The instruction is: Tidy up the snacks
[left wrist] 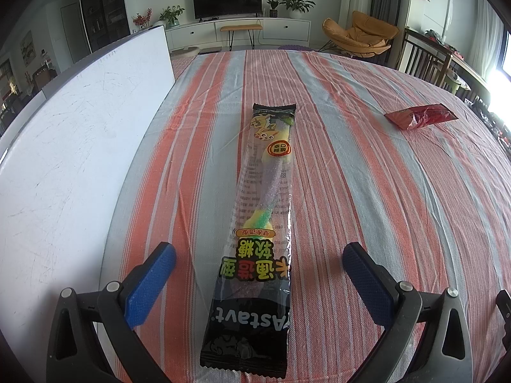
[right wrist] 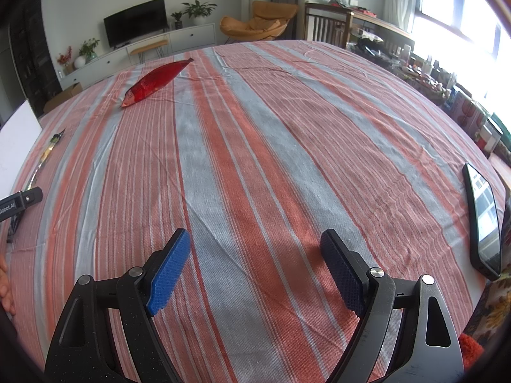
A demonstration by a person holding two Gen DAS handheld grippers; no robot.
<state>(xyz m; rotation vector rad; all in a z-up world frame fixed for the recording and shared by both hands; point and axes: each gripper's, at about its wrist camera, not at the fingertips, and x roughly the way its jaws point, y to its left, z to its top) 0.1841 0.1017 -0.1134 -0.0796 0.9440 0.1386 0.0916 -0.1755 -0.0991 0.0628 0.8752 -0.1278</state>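
Note:
A long gummy candy packet (left wrist: 262, 217), clear with black ends, lies flat on the striped tablecloth. My left gripper (left wrist: 258, 252) is open, its blue pads on either side of the packet's near half, not touching it. A red snack bag (left wrist: 420, 116) lies farther off to the right. In the right wrist view the red bag (right wrist: 156, 81) lies far ahead to the left and the gummy packet (right wrist: 44, 156) shows edge-on at the far left. My right gripper (right wrist: 255, 239) is open and empty above bare cloth.
A white board (left wrist: 80, 134) stands along the table's left side. A black phone (right wrist: 484, 220) lies near the table's right edge. The left gripper's body (right wrist: 19, 202) shows at the left of the right wrist view. Chairs and a cluttered side table stand beyond the table.

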